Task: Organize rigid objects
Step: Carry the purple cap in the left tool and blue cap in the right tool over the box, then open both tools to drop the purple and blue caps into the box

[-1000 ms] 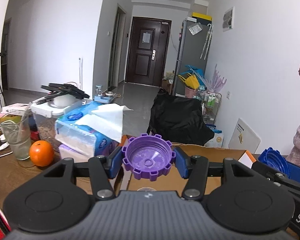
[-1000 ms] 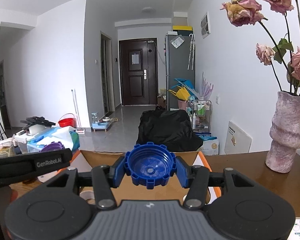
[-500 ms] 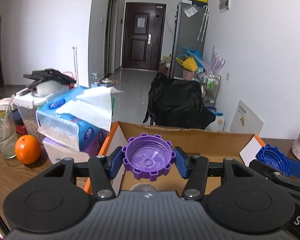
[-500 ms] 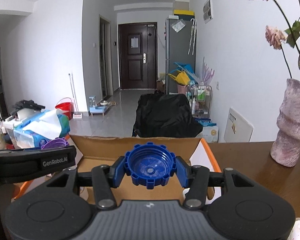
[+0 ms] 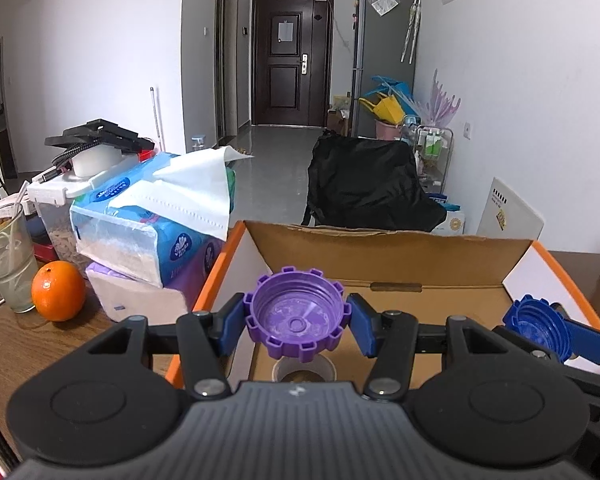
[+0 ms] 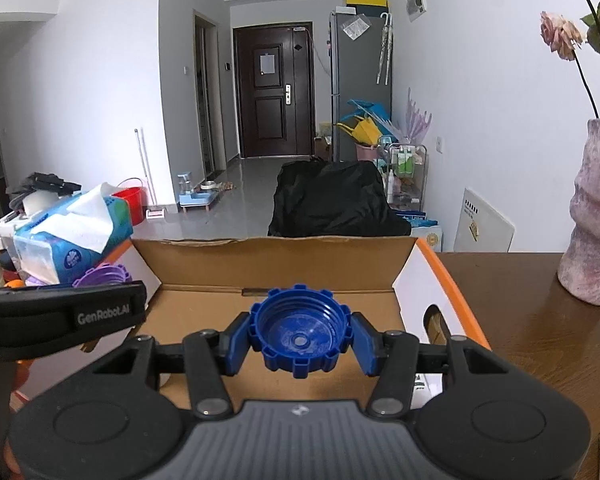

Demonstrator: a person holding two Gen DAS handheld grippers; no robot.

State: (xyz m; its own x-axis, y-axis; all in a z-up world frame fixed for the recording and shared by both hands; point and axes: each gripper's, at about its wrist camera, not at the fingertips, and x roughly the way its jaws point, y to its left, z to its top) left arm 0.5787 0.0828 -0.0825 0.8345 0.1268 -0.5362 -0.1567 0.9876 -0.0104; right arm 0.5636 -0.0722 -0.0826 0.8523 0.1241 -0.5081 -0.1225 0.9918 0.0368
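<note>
Your two grippers each carry a cap over the box.
Your left gripper (image 5: pixel 297 328) fingers clamp a ridged purple plastic cap (image 5: pixel 297 322); your right gripper (image 6: pixel 301 334) fingers clamp a ridged blue plastic cap (image 6: pixel 301 332), both above the open orange-edged cardboard box (image 6: pixel 276 264) on the brown wooden desk (image 6: pixel 532 320).

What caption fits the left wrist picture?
Left hand-held gripper holding a purple cap over an open cardboard box.
</note>
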